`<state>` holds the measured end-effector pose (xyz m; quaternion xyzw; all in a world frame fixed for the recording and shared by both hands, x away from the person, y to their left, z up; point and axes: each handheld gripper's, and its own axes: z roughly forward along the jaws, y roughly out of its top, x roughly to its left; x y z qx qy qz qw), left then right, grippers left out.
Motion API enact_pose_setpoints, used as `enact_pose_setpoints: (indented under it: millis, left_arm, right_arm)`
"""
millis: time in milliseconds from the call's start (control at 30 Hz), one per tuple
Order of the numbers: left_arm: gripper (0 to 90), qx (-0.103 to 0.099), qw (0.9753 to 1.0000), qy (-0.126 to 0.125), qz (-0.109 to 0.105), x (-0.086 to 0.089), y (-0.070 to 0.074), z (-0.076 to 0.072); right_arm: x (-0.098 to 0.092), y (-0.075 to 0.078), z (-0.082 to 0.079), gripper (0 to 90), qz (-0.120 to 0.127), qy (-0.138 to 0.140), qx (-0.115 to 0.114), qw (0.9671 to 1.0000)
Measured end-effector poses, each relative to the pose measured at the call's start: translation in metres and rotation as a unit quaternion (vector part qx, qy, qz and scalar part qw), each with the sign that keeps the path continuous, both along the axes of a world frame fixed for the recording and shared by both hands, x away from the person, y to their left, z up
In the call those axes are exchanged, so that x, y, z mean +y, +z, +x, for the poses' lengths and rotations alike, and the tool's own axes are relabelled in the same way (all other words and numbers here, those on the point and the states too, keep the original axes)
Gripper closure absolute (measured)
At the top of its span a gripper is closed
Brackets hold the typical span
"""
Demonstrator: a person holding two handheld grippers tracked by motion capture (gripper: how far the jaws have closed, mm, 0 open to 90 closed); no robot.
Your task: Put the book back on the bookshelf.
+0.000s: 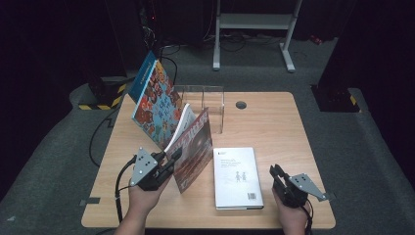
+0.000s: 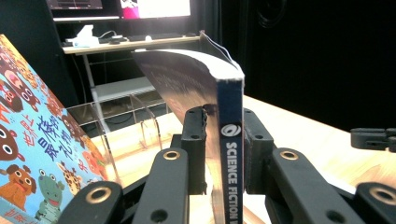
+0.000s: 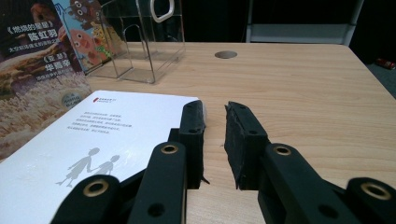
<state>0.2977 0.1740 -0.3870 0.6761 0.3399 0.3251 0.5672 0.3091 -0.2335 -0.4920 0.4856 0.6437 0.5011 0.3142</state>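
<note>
The left tongs [image 1: 172, 157] clamp the spine of a science fiction magazine [image 1: 193, 149]; in the left gripper view the two black jaws press against either side of the dark blue spine [image 2: 232, 140], and the book stands on edge with its pages fanning a little at the top. In the high view this magazine sits at about 8 o'clock from the counter's middle, tilted and leaning back toward 11 o'clock. Behind it at 10 o'clock stands a colourful picture book [image 1: 157, 100] covered in cartoon animals, also tilted, with a blue book [image 1: 143, 74] leaning behind that. A clear acrylic stand [image 1: 205, 105] sits at 12 o'clock, just beside the leaning books.

The right tongs [image 1: 276, 172] hang at 4 o'clock, jaws parted by a narrow gap and gripping nothing; the right gripper view shows bare wood between them. Just beside them, toward 6 o'clock, a white book [image 1: 237, 176] lies flat on the counter [image 1: 274, 122], its cover showing two small grey figures hand in hand. A round grommet hole [image 1: 241, 105] sits at 1 o'clock near the far edge.
</note>
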Motion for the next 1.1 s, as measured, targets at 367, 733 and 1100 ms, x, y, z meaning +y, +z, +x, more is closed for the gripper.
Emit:
enact_pose_setpoints:
  millis: [367,733,1100]
  left_arm:
    - [74.1,0.011,0.9999,0.004,0.005,-0.012,-0.005,0.004]
    - [79.0,0.011,0.9999,0.012,0.000,-0.014,-0.006,0.003]
    - [83.2,0.019,0.9997,-0.006,-0.015,-0.011,-0.006,0.005]
  right_arm:
    - [0.001,-0.002,0.002,73.5,-0.003,0.008,0.010,0.9999]
    - [0.001,-0.011,0.009,66.0,-0.019,0.015,0.041,0.9989]
    - [-0.009,-0.015,0.016,61.1,-0.071,0.015,0.064,0.9953]
